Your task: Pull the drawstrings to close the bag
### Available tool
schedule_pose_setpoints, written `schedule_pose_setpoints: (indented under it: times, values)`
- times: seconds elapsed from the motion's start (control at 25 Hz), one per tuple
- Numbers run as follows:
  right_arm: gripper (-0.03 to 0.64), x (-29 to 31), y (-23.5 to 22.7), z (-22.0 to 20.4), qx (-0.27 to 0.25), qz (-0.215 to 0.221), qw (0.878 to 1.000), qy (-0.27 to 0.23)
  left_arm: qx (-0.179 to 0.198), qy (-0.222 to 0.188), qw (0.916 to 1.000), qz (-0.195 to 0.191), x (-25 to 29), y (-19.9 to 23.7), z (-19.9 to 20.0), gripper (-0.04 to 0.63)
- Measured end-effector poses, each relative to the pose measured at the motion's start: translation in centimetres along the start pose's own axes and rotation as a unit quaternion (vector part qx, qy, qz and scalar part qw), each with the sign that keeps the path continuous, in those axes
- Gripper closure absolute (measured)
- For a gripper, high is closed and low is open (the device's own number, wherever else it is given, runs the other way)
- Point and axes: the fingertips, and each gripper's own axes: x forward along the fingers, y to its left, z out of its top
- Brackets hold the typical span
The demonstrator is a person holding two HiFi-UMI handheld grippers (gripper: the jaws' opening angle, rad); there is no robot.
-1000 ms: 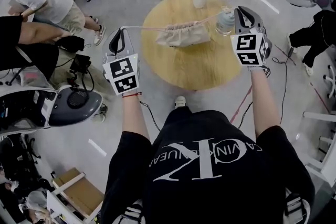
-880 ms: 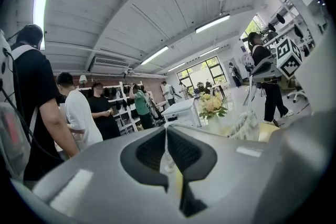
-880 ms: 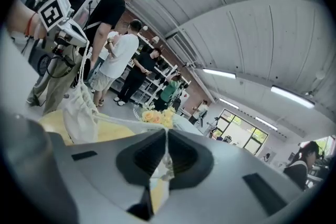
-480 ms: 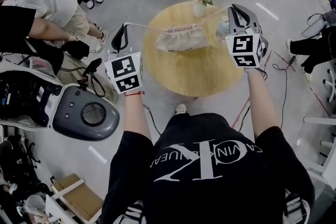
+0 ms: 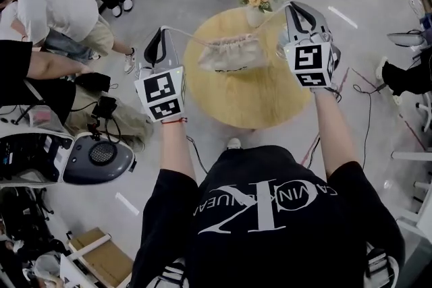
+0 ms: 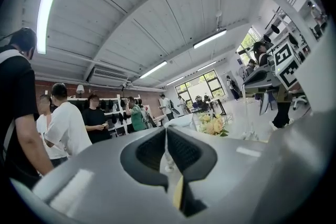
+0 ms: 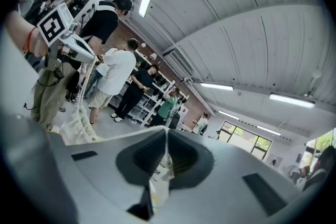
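We had the bag (image 5: pixel 233 54) at the far side of the counter (image 5: pixel 250 101), its long axis running left to right across it and its gathered mouth turned toward the counter's far edge. Our left gripper (image 5: pixel 162 32) hung just off the counter's left edge, jaws clamped tight on the left drawstring (image 5: pixel 185 34). Our right gripper (image 5: pixel 291 7) stood over the counter's far right edge, jaws likewise pinched shut on the right drawstring (image 5: pixel 273 17). Both cords ran taut.
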Motion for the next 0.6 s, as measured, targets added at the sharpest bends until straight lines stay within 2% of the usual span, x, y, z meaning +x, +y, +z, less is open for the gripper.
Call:
schedule_pose_setpoints:
  times: [0.24,0.6]
  values:
    - [0.594,1.7,-1.1,0.4,0.016,0.004,1.0,-0.016,-0.004,-0.017,0.9998,-0.002,2.1,-0.7,1.3,0.577]
    - [0.594,1.5,-1.2,1.9,0.051,0.014,0.998,-0.04,-0.024,-0.051,0.9982,-0.022,2.1,-0.9,3.1,0.578]
